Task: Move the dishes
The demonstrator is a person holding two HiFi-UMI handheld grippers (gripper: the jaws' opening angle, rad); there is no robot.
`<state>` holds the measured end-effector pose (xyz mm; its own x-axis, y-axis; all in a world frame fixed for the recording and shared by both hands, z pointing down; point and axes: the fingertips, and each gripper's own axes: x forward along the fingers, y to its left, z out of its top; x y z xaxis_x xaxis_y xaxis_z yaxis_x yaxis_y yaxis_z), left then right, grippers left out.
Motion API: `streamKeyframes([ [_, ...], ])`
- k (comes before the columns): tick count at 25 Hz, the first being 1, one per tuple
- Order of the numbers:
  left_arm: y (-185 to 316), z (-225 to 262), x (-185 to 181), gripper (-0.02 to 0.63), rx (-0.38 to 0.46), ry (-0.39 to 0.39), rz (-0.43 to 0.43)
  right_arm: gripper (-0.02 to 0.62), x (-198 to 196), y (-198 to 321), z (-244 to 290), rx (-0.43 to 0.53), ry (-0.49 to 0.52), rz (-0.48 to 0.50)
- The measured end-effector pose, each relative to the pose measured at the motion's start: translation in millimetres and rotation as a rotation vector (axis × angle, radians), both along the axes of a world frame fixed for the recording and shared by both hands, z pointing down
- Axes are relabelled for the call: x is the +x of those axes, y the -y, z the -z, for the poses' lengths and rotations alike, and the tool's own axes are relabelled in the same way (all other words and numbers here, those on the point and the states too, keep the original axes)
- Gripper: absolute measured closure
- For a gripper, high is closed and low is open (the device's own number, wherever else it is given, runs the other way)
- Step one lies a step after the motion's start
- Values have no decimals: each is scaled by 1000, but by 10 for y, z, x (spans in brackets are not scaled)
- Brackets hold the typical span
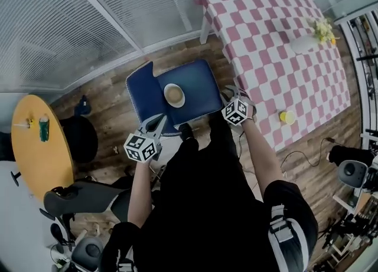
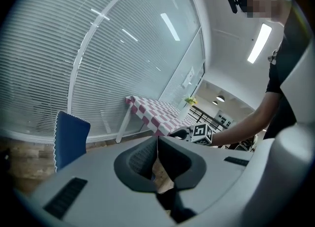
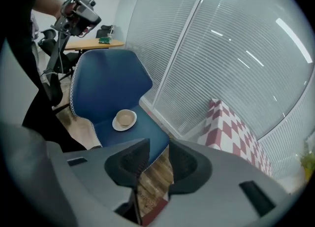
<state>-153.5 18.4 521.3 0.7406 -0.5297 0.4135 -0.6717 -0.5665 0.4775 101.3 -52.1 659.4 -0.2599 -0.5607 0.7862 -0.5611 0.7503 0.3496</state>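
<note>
Your small beige bowl on its white saucer (image 1: 174, 95) sits on the seat of the blue upholstered chair (image 1: 198, 85), near the middle and a little towards the backrest. The chair stands on the wooden plank floor (image 1: 112, 117), just beside the corner of the long tabletop covered with a red-and-white checked cloth (image 1: 277, 46).

Your left gripper (image 1: 156, 122) hovers over the near-left edge of the chair, apart from the dish. In the left gripper view its fingers are closed tip to tip and grasp nothing; only floor shows behind them.

Your right gripper (image 1: 228, 93) hangs between the right edge of the chair seat and the checked tabletop, tilted downward. In the right gripper view its fingers are released, with a clear gap between them. Through that gap you see floor planks and the front edge of the blue seat, not the bowl. The bowl lies farther up and to the left in that view, well clear of the fingers.

On the checked cloth stand a pale vase with yellow flowers (image 1: 306, 43) at the far side and a small yellow object (image 1: 287, 117) near the front edge. At your left, a round yellow tabletop (image 1: 35, 153) carries a green cup (image 1: 44, 128).
</note>
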Motion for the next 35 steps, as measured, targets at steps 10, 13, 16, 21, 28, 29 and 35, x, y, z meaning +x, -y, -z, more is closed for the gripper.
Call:
streamKeyframes([
  [10, 16, -129, -213, 581, -41, 2, 82, 456, -721, 126, -401, -80, 20, 155],
  [13, -2, -196, -231, 581, -59, -1, 112, 456, -898, 119, -541, -104, 21, 201],
  [16, -29, -297, -227, 581, -79, -2, 138, 456, -1087, 103, -722, -138, 30, 250],
  [21, -52, -501, -244, 581, -104, -6, 172, 456, -1350, 58, -1122, -209, 12, 298],
  [28, 2, -708, -306, 581, -123, -20, 234, 456, -1751, 82, -1520, -242, 6, 405],
  [29, 7, -741, -310, 581, -125, -20, 238, 456, -1787, 82, -1582, -248, 1, 414],
  [35, 37, -896, -372, 581, -132, -24, 279, 456, -1988, 101, -1932, -269, -25, 478],
])
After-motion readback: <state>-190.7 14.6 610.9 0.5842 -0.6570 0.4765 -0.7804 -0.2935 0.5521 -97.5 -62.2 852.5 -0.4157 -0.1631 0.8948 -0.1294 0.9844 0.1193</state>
